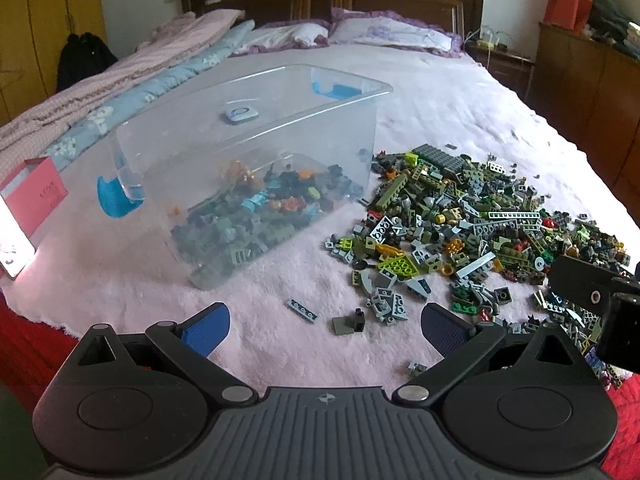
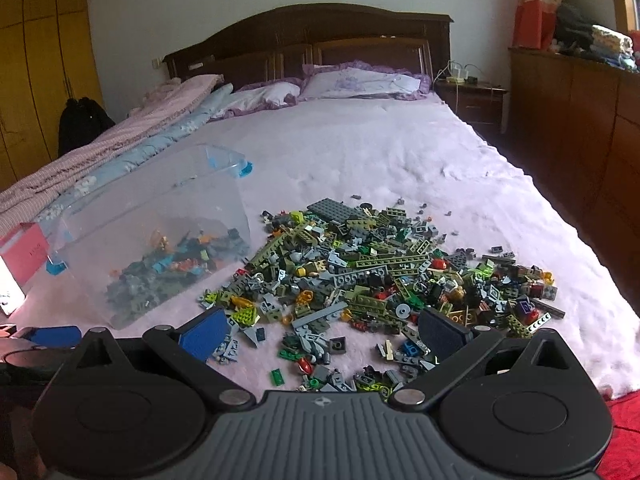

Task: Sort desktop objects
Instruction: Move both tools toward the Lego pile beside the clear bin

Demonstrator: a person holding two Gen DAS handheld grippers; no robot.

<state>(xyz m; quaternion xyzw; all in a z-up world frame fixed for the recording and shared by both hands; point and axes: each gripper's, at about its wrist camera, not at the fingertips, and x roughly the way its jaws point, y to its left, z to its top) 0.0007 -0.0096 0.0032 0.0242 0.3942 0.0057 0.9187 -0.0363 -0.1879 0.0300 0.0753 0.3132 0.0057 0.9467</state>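
A big pile of small toy bricks, mostly grey and olive green, lies on the pink bedspread; it also shows in the right wrist view. A clear plastic bin with blue handles stands left of the pile and holds several bricks; it also shows in the right wrist view. My left gripper is open and empty, just in front of loose bricks at the pile's near edge. My right gripper is open and empty over the pile's near edge.
A pink box stands at the bed's left edge. Folded quilts and pillows lie at the far side by the wooden headboard. A red cover shows below the bed's near edge. A wooden cabinet stands at right.
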